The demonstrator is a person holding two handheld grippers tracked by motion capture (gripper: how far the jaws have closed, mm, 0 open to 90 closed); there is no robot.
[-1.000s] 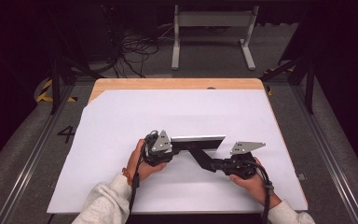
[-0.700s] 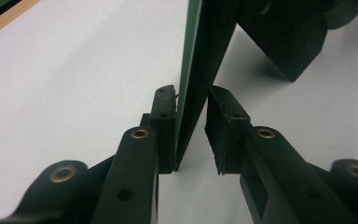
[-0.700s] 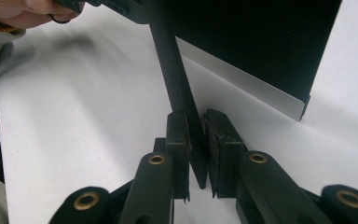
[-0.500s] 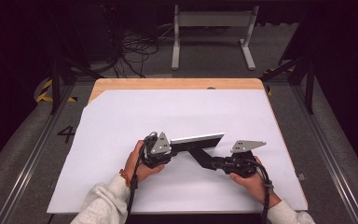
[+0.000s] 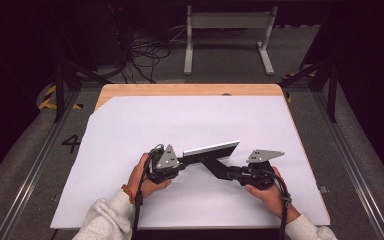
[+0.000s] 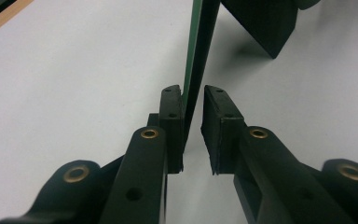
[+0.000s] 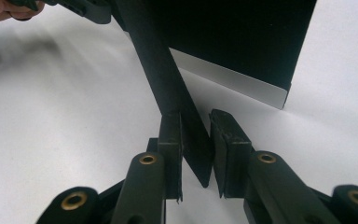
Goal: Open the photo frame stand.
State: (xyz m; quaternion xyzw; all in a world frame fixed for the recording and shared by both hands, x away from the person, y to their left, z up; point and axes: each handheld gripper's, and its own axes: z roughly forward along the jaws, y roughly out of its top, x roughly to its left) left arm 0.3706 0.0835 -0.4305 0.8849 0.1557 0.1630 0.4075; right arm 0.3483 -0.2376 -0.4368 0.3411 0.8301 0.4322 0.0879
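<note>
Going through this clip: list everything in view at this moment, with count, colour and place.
Panel: one, black face with a pale edge, stood on edge at the table's middle, between the left jaws.
Flap: one, black strip hinged off the panel, between the right jaws.
Sheet: one, white, covering the table.
Table: one, wooden, far edge bare.
Stand: one, white, on the floor beyond.
Cables: a black tangle, floor, far left.
Left gripper: black, gap at one pad.
Right gripper: black, around the flap.
Hands: two, pale sleeves, near edge.
</note>
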